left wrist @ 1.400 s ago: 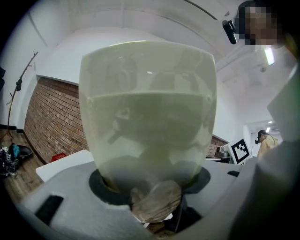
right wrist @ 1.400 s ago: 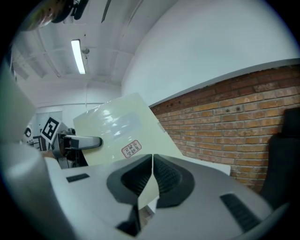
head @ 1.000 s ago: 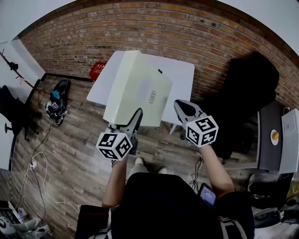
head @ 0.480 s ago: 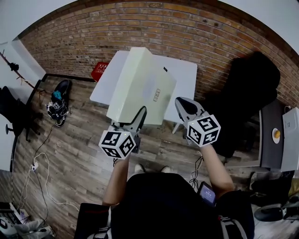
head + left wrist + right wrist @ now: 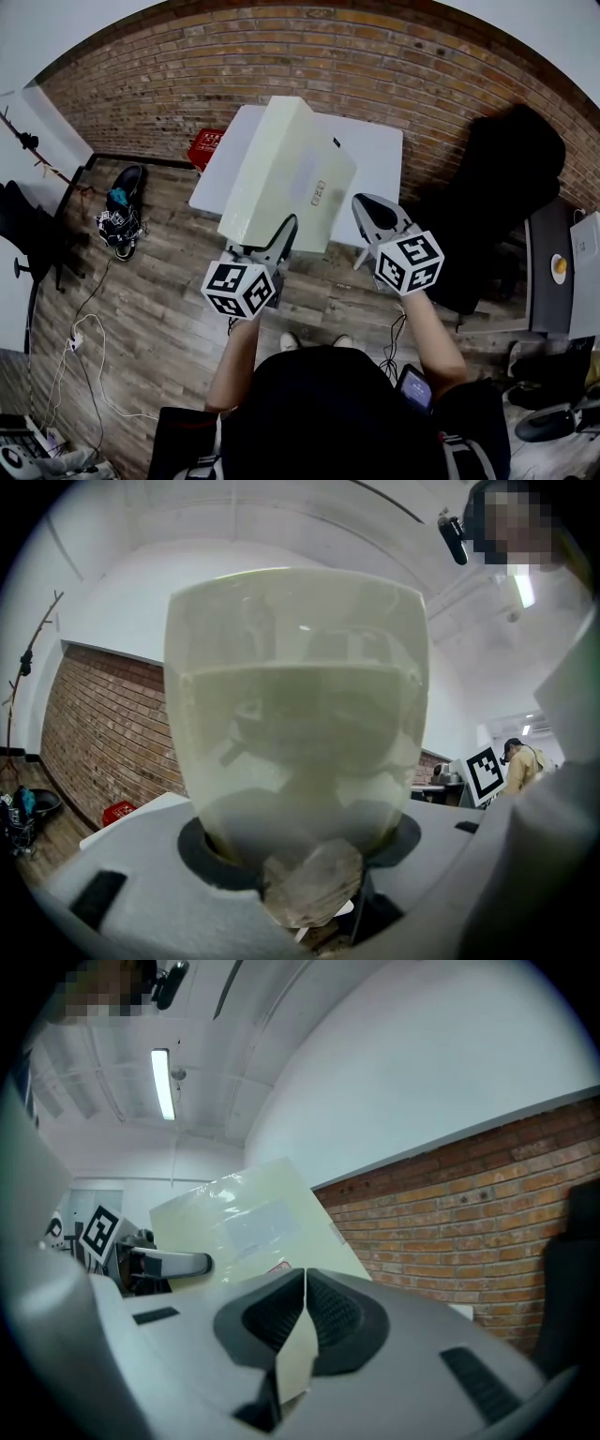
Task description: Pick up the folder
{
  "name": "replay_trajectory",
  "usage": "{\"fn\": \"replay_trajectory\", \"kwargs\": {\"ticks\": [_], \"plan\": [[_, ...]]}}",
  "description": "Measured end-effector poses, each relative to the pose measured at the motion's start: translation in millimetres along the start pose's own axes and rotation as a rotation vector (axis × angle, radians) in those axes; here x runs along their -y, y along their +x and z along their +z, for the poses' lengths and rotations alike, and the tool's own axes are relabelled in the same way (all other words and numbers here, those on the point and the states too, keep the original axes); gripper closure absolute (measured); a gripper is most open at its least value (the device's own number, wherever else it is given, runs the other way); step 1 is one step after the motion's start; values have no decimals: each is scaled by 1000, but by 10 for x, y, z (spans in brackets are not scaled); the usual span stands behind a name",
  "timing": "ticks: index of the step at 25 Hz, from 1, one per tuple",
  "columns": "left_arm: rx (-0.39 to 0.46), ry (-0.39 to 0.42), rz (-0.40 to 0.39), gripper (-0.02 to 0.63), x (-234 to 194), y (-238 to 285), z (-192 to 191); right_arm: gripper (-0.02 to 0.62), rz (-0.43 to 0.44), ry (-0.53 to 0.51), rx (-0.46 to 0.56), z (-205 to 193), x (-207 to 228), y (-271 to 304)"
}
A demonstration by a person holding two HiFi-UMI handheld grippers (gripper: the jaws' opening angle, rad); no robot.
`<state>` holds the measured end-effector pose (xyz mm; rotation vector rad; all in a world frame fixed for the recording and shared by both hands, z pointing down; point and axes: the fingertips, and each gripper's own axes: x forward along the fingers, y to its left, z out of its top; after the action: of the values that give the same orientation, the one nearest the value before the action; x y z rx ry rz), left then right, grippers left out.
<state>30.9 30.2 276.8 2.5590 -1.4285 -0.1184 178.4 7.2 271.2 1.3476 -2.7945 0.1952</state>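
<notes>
Brick wall (image 5: 394,66), folder (image 5: 281,159) in left tongs (image 5: 280,232), right tongs (image 5: 362,207)

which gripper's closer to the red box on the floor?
Left. Left gripper grips the folder on the side toward the red box; right gripper pinches its opposite edge, farther off.

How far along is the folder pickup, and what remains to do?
Done: the pale folder is clamped at its thick edge by the left gripper and pinched at a thin edge by the right gripper. In hand: it is held tilted, apparently off the white table. Left: hardly anything, perhaps raising it further.
</notes>
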Motion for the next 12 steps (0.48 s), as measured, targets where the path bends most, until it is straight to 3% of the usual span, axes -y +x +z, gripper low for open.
{"fn": "replay_trajectory", "kwargs": {"ticks": [12], "plan": [[0, 7, -32, 331, -114, 1, 25, 568, -20, -11, -20, -13, -95, 93]]}}
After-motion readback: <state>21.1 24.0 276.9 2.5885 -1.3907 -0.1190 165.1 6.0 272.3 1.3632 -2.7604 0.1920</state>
